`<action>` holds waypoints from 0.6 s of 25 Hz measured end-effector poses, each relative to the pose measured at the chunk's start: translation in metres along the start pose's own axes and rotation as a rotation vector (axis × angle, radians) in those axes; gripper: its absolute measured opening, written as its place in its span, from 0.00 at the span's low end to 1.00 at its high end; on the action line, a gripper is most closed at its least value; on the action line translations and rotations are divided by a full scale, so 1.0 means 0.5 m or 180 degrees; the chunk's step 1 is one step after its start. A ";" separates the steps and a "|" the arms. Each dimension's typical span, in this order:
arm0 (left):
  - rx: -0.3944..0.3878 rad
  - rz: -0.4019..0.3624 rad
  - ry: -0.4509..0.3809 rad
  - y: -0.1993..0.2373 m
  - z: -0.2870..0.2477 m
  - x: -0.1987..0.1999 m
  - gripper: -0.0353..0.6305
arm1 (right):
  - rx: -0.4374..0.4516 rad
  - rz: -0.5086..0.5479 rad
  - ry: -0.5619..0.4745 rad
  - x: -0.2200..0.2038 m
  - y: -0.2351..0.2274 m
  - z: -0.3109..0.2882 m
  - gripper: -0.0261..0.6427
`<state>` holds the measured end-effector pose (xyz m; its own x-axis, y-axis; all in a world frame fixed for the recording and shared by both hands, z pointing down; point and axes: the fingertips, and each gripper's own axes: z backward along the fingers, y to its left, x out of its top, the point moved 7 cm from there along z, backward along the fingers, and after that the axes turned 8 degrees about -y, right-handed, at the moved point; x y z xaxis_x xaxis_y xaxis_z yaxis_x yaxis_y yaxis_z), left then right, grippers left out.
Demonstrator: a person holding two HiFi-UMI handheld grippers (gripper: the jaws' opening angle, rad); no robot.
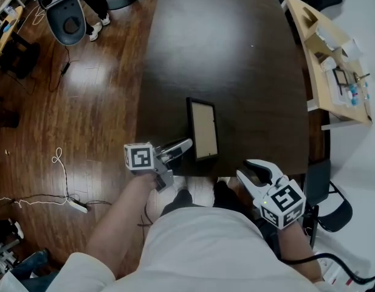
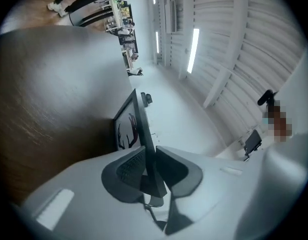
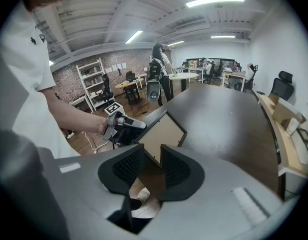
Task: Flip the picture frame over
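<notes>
The black picture frame rests at the near edge of the dark table, raised on one long edge with its tan back showing. My left gripper is shut on the frame's left edge. In the left gripper view the frame stands edge-on between the jaws of the left gripper, its antler picture facing the tabletop. My right gripper hovers off the table's front edge, open and holding nothing. The right gripper view has the right gripper before the frame's tan back, with the left gripper on it.
A light wooden shelf unit with small items stands along the table's right side. An office chair is at the far left, a black chair at the near right. Cables and a power strip lie on the wood floor.
</notes>
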<state>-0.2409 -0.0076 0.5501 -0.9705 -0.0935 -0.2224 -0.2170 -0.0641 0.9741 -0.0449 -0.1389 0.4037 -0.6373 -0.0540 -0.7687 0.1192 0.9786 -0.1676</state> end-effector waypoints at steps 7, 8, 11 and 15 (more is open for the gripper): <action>0.0171 -0.0132 0.0174 0.052 0.009 0.018 0.14 | -0.0058 -0.0025 -0.0008 -0.002 0.021 -0.006 0.20; 0.0206 -0.0146 0.0195 0.058 0.010 0.021 0.14 | -0.0063 -0.0030 -0.0003 -0.001 0.025 -0.007 0.20; 0.0354 -0.0238 0.0267 0.070 0.011 0.029 0.14 | -0.0072 -0.0053 -0.0003 -0.002 0.033 -0.010 0.20; 0.0565 -0.0249 0.0306 0.084 0.009 0.032 0.15 | -0.0092 -0.0139 -0.0077 -0.001 0.041 -0.005 0.19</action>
<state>-0.2661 -0.0075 0.5877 -0.9373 -0.1899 -0.2924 -0.3148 0.1005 0.9438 -0.0438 -0.1183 0.4023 -0.6228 -0.1011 -0.7758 0.0695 0.9805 -0.1836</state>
